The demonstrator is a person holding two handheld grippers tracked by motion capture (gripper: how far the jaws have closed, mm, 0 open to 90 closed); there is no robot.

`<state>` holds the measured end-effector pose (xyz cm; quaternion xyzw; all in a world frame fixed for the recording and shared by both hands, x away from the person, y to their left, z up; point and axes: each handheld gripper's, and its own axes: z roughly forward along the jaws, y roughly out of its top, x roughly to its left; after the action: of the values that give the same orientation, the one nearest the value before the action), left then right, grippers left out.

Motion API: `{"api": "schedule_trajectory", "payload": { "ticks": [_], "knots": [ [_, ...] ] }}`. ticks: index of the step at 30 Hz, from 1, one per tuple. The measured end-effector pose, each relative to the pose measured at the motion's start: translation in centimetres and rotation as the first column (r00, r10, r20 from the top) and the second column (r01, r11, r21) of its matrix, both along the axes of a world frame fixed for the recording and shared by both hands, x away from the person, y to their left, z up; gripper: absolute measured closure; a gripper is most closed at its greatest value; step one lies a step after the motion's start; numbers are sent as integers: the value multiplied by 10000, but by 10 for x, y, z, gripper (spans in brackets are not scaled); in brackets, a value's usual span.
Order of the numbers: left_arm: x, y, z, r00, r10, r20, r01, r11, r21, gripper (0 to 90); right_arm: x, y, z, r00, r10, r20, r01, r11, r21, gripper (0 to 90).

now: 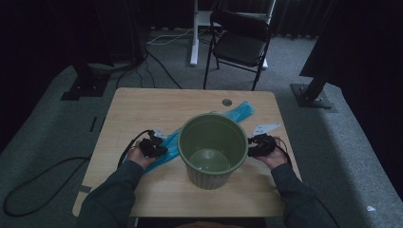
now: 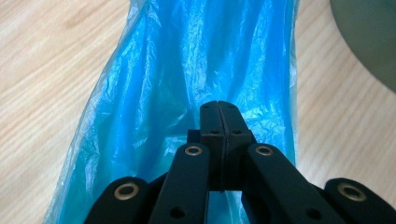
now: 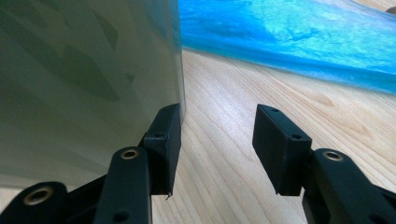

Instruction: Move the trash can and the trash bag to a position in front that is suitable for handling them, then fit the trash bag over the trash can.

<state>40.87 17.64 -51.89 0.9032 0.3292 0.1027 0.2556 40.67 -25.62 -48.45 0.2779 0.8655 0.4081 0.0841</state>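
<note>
Nearest to the person, the two forearms come over the front edge of the wooden bench (image 1: 142, 102), one on each side of a green plastic bin (image 1: 212, 148) that stands upright in the middle with its open mouth up.

The left tool (image 1: 153, 146) lies low on the blue plastic bag (image 1: 166, 152), just left of the bin. In the left gripper view its jaws are pressed together over the crumpled blue film (image 2: 187, 70). The film seems to be caught between them, but the pads hide the seam — a pinch on the bag is the likely reading, not a certain one. Such a low grip on a thin sheet makes sense if the bag is to be lifted and opened for lining the bin.

The right tool (image 1: 260, 145) is at the right wall of the bin. In the right gripper view its jaws are spread: one pad (image 3: 163, 140) is against or very near the green wall (image 3: 84, 84), the other stands free over bare wood. It holds nothing, and probably it is there to steady the bin.

Farther off, the bag runs behind the bin and comes out at its upper right — its far end (image 1: 242, 111) lies flat on the bench. Beyond the bench, a black folding chair (image 1: 240, 40) stands on the grey carpet.
</note>
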Motion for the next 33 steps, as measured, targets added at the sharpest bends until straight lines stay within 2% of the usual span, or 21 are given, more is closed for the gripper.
{"api": "schedule_trajectory", "payload": {
  "ticks": [6, 8, 9, 10, 11, 12, 14, 16, 19, 21, 27, 33],
  "knots": [
    [-15, 14, 2, 9996, 229, -179, -226, 9995, 203, 893, 3, 3, 0, 10000, 68, -11, -68, 10000, -4, 512],
    [-21, 18, 3, 9994, 306, -145, -302, 9991, 285, 787, 4, 4, 0, 9999, 101, 17, -101, 9999, -11, 512],
    [-22, 20, 5, 9993, 357, -82, -355, 9993, 151, 787, 4, 4, 0, 9999, 101, 17, -101, 9999, -11, 512],
    [-23, 22, 7, 9990, 440, 37, -440, 9990, -74, 724, 4, 4, 1, 9999, 102, 51, -102, 9999, -5, 512],
    [-22, 24, 14, 9977, 582, 349, -560, 9966, -597, 641, 4, 4, 1, 9999, 96, 79, -96, 10000, 11, 512],
    [-22, 24, 14, 9977, 582, 349, -560, 9966, -597, 601, 4, 4, 1, 9999, 96, 79, -96, 10000, 11, 512],
    [-21, 24, 21, 9946, 733, 736, -660, 9931, -970, 586, 3, 4, 1, 9999, 89, 96, -89, 10000, -11, 512],
    [-19, 22, 25, 9921, 746, 1006, -622, 9907, -1214, 560, 3, 3, 0, 10000, 59, 43, -59, 10000, -27, 512],
    [-12, 18, 29, 9905, 739, 1157, -565, 9875, -1472, 534, 3, 1, 0, 10000, -7, 22, 7, 10000, -40, 512],
    [-6, 15, 30, 9916, 673, 1108, -485, 9853, -1640, 514, 3, 1, 0, 10000, -30, 25, 30, 10000, -32, 511],
    [11, 3, 28, 9942, 474, 971, -317, 9871, -1569, 480, 1, 1, -2, 10000, -34, -31, 34, 9999, -127, 508],
    [33, -7, 23, 9964, 529, 658, -392, 9802, -1941, 417, 2, 0, -3, 10000, -42, -39, 41, 9999, -129, 503]
  ]
}}
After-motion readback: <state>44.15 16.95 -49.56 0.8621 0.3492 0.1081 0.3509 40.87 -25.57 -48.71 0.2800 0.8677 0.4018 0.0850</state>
